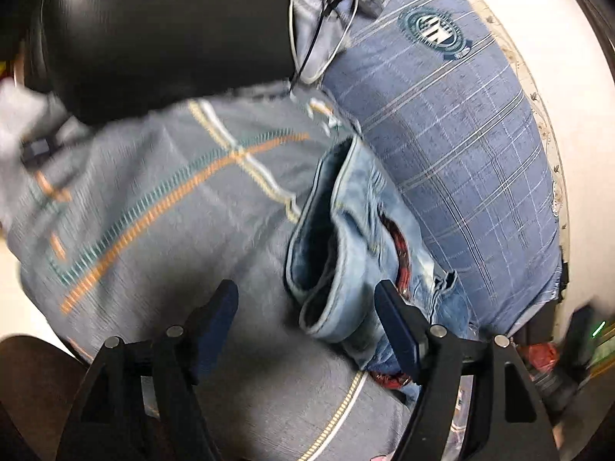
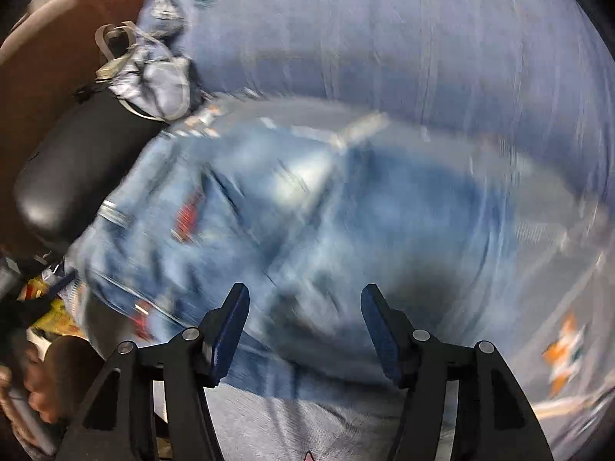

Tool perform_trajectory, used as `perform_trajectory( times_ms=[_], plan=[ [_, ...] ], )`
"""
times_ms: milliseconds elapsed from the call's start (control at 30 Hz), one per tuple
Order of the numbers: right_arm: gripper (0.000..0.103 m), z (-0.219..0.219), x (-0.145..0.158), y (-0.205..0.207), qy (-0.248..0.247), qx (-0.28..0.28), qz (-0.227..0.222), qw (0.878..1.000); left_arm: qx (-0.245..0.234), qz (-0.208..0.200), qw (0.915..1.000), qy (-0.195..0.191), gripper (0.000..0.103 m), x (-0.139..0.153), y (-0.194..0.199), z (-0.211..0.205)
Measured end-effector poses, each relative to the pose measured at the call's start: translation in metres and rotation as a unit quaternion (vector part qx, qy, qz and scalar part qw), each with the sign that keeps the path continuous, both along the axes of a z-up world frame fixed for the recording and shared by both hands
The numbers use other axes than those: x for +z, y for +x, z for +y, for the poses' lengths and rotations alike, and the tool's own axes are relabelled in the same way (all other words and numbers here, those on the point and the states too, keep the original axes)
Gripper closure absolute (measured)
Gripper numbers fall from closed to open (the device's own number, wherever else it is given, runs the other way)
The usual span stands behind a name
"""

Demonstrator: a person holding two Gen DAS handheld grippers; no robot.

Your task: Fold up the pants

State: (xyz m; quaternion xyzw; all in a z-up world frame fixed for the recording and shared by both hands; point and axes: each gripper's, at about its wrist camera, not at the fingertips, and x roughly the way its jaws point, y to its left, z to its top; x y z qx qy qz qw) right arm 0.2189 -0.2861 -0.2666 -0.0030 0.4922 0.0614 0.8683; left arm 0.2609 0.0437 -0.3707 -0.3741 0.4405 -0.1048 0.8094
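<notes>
Both the left gripper (image 1: 307,315) and right gripper (image 2: 305,320) hang released over crumpled jeans (image 1: 346,246) on a grey bedspread (image 1: 153,199).

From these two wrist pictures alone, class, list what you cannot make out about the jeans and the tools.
- Jeans, right wrist view: motion blur smears them; fold lines and legs unreadable.
- Jeans, left wrist view: only a bunched part shows; the lower end is hidden behind the left tool.
- Blue plaid pillow: its far side is cut off by the fisheye edge.
- Right tool: open, contact with denim unclear.
</notes>
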Motion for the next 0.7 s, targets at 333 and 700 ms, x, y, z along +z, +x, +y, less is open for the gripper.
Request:
perform_trajectory(
  times_ms=[333, 700],
  plan=[
    [0.023, 0.156, 0.018, 0.098, -0.065, 0.095, 0.061, 0.991, -0.023, -0.04, 0.9989, 0.009, 0.022, -0.013, 0.001, -0.011],
    [0.023, 0.245, -0.081, 0.174, -0.281, 0.096, 0.129, 0.946, -0.026, -0.037, 0.9986, 0.027, 0.014, -0.021, 0.005, -0.028]
  ],
)
